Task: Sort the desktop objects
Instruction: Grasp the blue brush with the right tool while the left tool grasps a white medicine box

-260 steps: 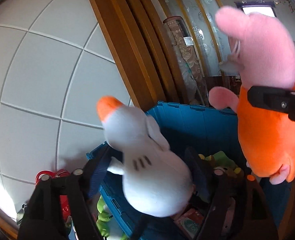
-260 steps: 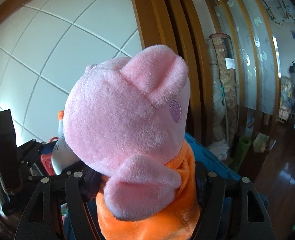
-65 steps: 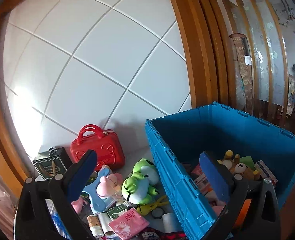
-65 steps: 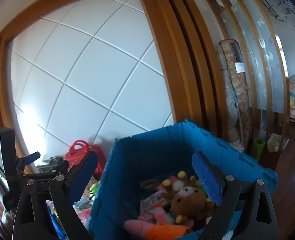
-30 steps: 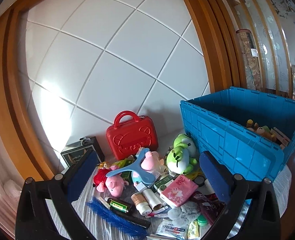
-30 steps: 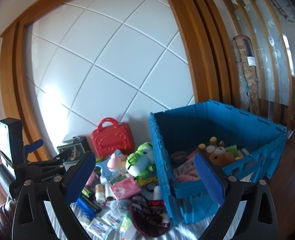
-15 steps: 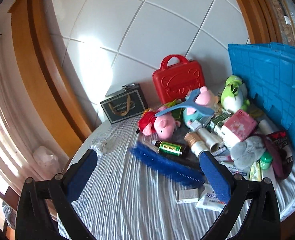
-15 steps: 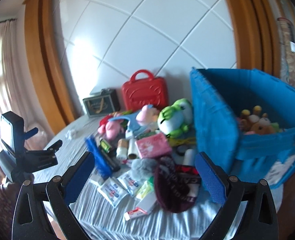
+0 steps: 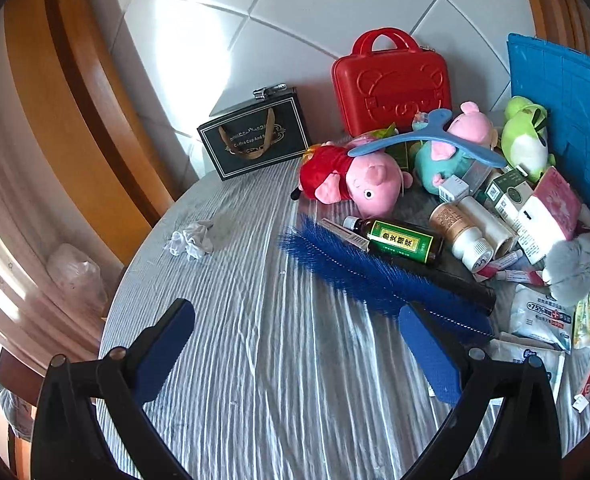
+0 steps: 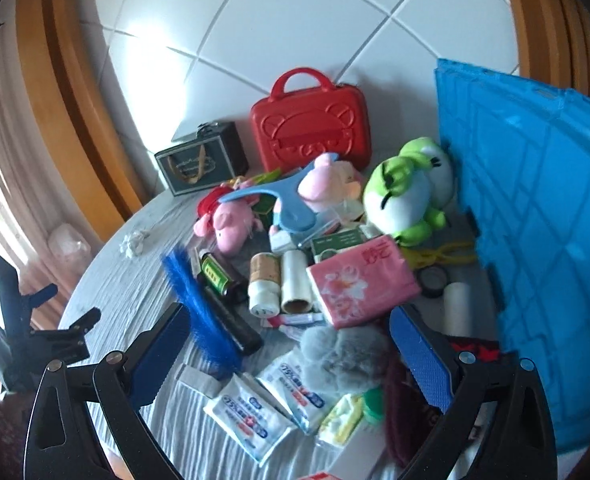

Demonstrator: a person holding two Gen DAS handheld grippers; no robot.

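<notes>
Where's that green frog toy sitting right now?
The green frog plush sits on the table, leaning against the blue crate's outer wall on the right of both views, just right of the red toy suitcase and behind the pink tissue pack.

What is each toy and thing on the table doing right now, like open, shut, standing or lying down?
Left hand-held gripper: open, empty.
Right hand-held gripper: open, empty.
Red case: shut, upright.
Black gift box: shut, upright.
Green frog plush: leaning on the blue crate.
Pink pig plush: lying down.
Brown bottle: capped, lying down.
Blue brush: lying flat.
</notes>
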